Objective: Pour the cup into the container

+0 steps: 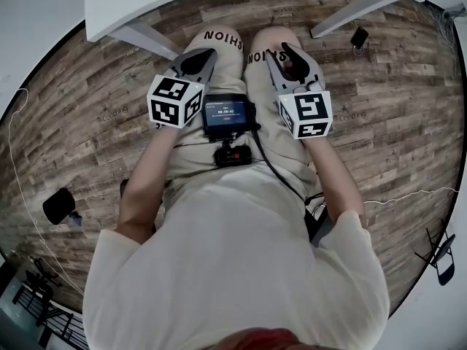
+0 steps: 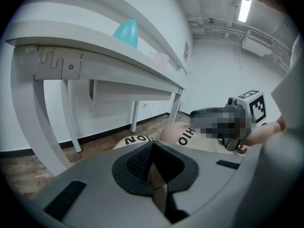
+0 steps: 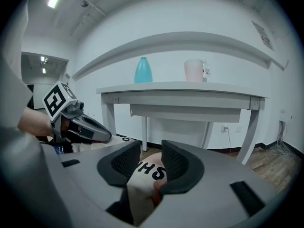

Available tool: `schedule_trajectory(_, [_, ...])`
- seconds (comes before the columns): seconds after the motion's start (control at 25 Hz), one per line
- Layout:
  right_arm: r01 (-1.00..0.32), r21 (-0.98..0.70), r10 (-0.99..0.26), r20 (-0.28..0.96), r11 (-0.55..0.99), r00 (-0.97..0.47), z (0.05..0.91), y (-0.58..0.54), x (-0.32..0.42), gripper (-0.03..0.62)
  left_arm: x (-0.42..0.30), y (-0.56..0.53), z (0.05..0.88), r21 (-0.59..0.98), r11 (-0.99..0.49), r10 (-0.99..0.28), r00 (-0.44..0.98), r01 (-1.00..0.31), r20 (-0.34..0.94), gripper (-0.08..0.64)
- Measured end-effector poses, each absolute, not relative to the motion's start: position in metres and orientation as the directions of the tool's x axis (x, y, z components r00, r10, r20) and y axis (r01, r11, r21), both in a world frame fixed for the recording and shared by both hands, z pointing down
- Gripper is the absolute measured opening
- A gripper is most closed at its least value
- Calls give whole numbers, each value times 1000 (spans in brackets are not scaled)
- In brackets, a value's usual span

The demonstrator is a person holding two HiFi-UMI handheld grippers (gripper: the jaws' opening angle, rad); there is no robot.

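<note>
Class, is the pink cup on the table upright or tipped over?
Upright: the pink cup stands on its base on the white table, sides vertical.

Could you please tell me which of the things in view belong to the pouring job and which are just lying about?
Job: pink cup; teal vessel, probably the container; both on the white table.
Lying about: black object on the floor; small black item; white cable.

Floor (image 1: 80, 152): wood-grain planks, matt, weathered. Table (image 3: 190, 90): smooth white, matt. Left gripper (image 2: 152, 148), right gripper (image 3: 149, 151): matt grey plastic; pads (image 3: 124, 161) black, ribbed. Shirt (image 1: 233, 254): cream cloth. Teal container (image 3: 143, 70): smooth.
</note>
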State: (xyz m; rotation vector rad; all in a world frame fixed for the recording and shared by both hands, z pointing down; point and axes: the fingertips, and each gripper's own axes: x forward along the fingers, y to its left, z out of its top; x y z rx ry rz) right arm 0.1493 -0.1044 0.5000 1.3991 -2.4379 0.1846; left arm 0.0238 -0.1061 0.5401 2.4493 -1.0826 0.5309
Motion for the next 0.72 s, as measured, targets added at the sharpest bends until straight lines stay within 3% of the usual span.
schedule_trajectory(0.72, [-844, 47, -802, 344, 534, -489, 503, -108, 138, 138, 10, -107, 539, 179, -594, -631, 592, -784, 502, 11])
